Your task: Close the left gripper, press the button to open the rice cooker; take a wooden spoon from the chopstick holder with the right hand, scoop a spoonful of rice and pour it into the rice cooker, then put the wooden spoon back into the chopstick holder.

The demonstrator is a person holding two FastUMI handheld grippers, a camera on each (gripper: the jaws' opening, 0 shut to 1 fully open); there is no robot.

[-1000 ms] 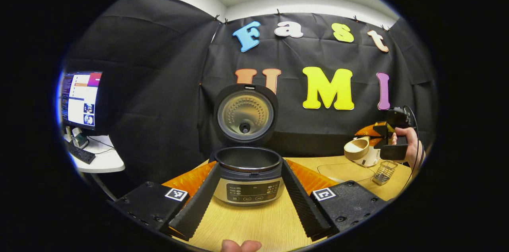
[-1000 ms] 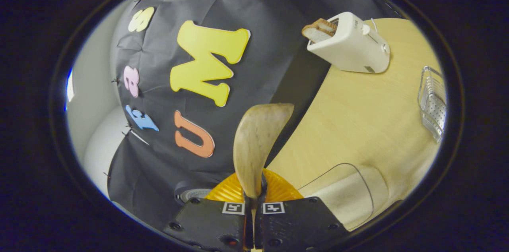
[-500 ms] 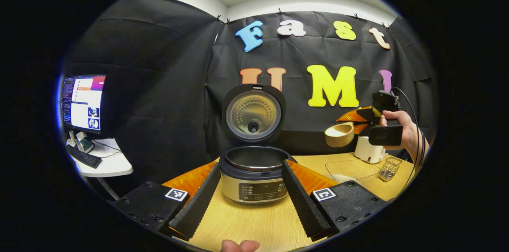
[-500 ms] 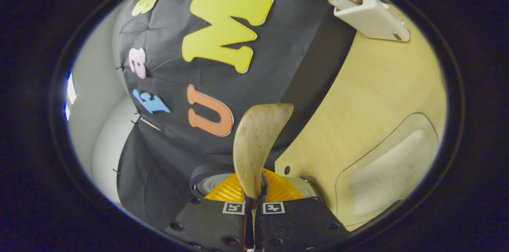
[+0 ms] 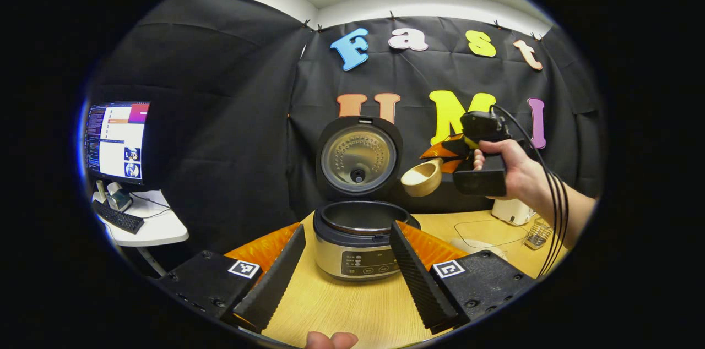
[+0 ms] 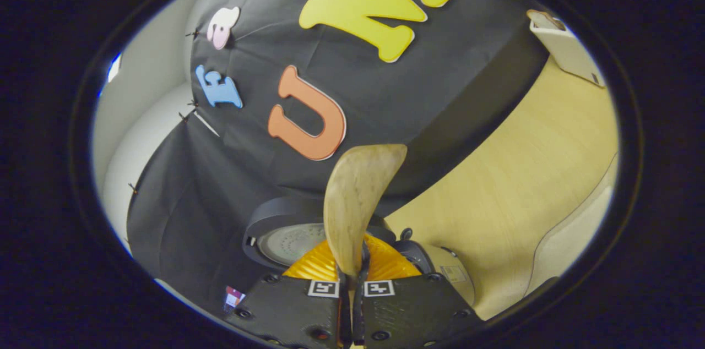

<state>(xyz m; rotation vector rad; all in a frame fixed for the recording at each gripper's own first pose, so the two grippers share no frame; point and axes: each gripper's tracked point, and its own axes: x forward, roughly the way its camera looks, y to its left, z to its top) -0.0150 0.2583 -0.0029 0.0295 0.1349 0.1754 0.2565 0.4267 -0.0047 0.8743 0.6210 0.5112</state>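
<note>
The rice cooker (image 5: 358, 247) stands on the table with its lid (image 5: 358, 156) raised, so the dark inner pot shows. My left gripper (image 5: 347, 228) is open, and its fingers frame the cooker without touching it. A hand holds my right gripper (image 5: 440, 162) in the air, just right of the raised lid. It is shut on the handle of the wooden spoon (image 5: 421, 178), whose bowl hangs above the pot's right rim. In the right gripper view the spoon (image 6: 358, 195) stands edge-on from the shut right gripper (image 6: 352, 283), with the cooker's lid (image 6: 286, 236) below it.
At the table's right end are a white toaster (image 5: 512, 210), a wire chopstick holder (image 5: 537, 234) and a clear container of rice (image 5: 484, 230). The toaster (image 6: 567, 46) and the container (image 6: 573, 239) also appear in the right gripper view. A monitor (image 5: 115, 140) stands on a side table at left.
My right gripper has carried the spoon left and upward, from over the toaster to beside the cooker's raised lid. The left gripper has stayed open and hardly moved.
</note>
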